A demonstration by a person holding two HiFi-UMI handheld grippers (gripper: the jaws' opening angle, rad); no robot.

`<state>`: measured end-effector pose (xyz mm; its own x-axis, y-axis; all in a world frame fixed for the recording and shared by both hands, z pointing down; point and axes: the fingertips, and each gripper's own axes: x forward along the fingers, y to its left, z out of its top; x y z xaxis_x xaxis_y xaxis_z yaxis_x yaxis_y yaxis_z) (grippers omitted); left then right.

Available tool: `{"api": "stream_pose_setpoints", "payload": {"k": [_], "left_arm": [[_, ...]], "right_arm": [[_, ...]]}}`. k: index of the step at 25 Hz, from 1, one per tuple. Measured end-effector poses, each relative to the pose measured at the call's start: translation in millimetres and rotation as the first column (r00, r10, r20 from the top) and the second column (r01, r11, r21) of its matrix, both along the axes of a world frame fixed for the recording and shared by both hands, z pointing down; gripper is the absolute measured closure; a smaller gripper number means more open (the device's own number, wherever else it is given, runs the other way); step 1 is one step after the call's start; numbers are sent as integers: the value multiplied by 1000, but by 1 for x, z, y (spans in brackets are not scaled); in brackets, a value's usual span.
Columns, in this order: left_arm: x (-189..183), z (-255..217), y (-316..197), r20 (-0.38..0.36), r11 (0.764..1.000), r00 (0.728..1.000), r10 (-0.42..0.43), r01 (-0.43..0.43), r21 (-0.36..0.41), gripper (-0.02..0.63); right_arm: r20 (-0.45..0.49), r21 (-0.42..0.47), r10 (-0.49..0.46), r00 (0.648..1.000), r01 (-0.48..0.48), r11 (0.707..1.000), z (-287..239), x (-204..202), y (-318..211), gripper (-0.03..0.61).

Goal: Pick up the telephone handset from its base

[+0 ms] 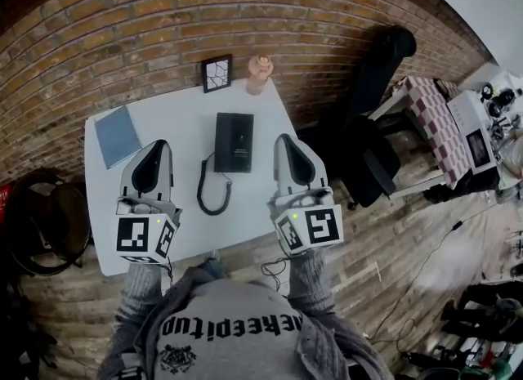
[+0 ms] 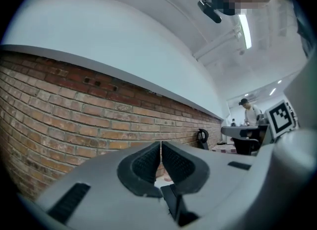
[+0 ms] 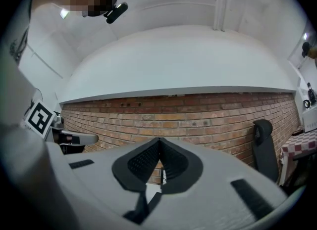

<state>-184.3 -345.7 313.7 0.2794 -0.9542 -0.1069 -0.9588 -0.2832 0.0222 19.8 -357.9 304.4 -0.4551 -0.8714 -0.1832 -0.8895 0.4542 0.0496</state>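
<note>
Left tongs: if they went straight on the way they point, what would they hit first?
Probably the brick wall. The shut left tongs point about level above the table, right of the notebook; nothing else shows in line, though depth is unclear.

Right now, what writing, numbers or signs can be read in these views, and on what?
"KEEPITUP", roughly: person's grey sweatshirt; ends hidden.
Black telephone base: print too small to read.
Black-and-white square markers on the two white cubes: patterns only, no words.
</note>
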Motion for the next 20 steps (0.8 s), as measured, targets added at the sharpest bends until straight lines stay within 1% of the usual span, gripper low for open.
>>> {"api": "stream_pose_setpoints", "payload": {"k": [5,7,8,12,15,17,20], "left_arm": [[7,29,-38,-32,993,994,109,-110,-37,601],[13,46,-52,-36,982,986,161,-163,-92,601],[18,56,-59,-43,973,981,190,-194,-126,601],[33,100,-79,-81,923,955,287,-298,-245,600],[44,133,-88,-92,872,933,347,-357,-334,600],[50,152,-94,-98,842,925,368,-376,-387,600],[54,179,-105,-125,803,919,375,-389,-452,598]], "right_arm": [[-12,-33,34,999,-34,999,15,-5,-24,574],[-17,-48,45,999,-45,998,21,-7,-32,574],[-20,-56,52,998,-53,997,24,-7,-34,574],[-35,-94,81,996,-84,992,39,-7,-42,574],[-38,-121,94,995,-98,988,48,-9,-47,574],[-43,-133,98,994,-103,986,53,-10,-50,574],[-63,-151,104,993,-113,982,61,-10,-54,574]]}}
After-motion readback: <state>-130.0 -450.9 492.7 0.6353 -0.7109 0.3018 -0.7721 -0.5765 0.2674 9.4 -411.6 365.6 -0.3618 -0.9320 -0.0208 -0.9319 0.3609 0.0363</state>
